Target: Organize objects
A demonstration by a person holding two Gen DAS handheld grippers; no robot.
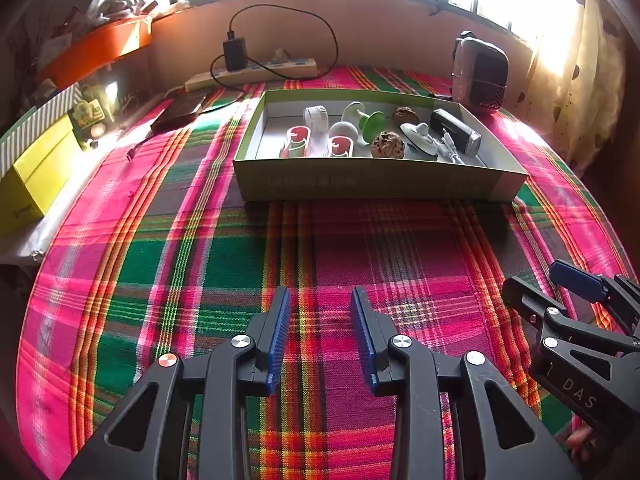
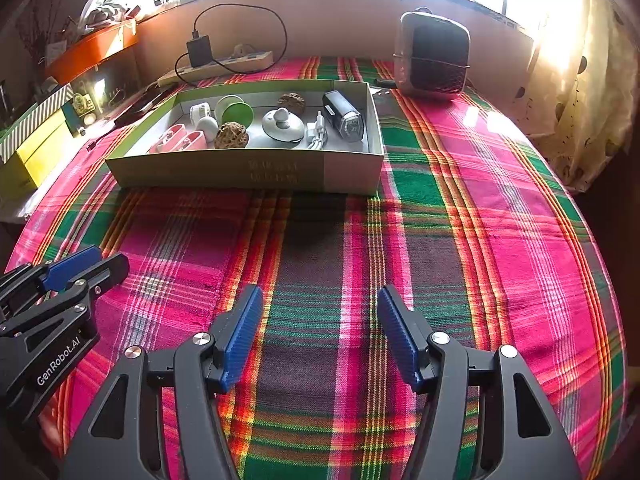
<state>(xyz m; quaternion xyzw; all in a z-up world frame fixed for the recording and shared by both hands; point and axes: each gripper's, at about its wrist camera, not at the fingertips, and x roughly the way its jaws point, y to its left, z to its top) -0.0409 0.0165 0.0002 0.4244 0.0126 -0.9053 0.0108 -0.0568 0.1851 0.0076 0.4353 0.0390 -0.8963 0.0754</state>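
Both tools hang over bare plaid cloth with nothing between their blue pads: the right gripper (image 2: 320, 300) stands wide apart, the left gripper (image 1: 321, 300) parted more narrowly, side by side and near each other. The tablecloth (image 2: 460, 240) covers the whole table. Well ahead of both tools, toward the window wall, sits the shallow green box (image 2: 248, 172), clear of either gripper. Inside it lie a black device (image 2: 344, 118), a grey disc with a knob (image 2: 283, 124), a green-and-white spool (image 2: 236, 112), two brown walnuts (image 2: 231, 135), two pink cases (image 2: 180, 142) and a white cable (image 2: 318, 136).
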